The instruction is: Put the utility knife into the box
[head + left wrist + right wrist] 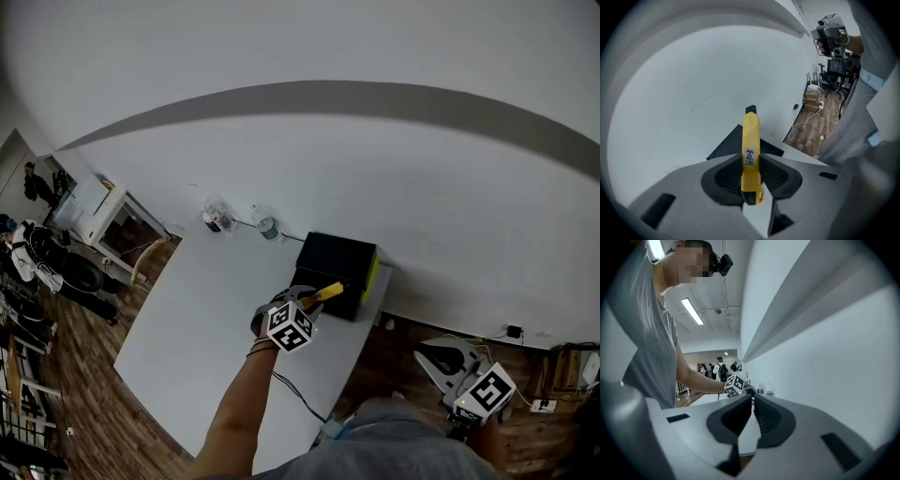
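No text could be read; the small label on the utility knife (pixel 750 140) bore print seemingly too blurred to decipher.

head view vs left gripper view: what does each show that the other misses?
Head view only: two bottles and the whole table. Left gripper view only: the left gripper clamped on the knife, and the knife's white label. Both: the yellow knife, the black box, the right gripper.
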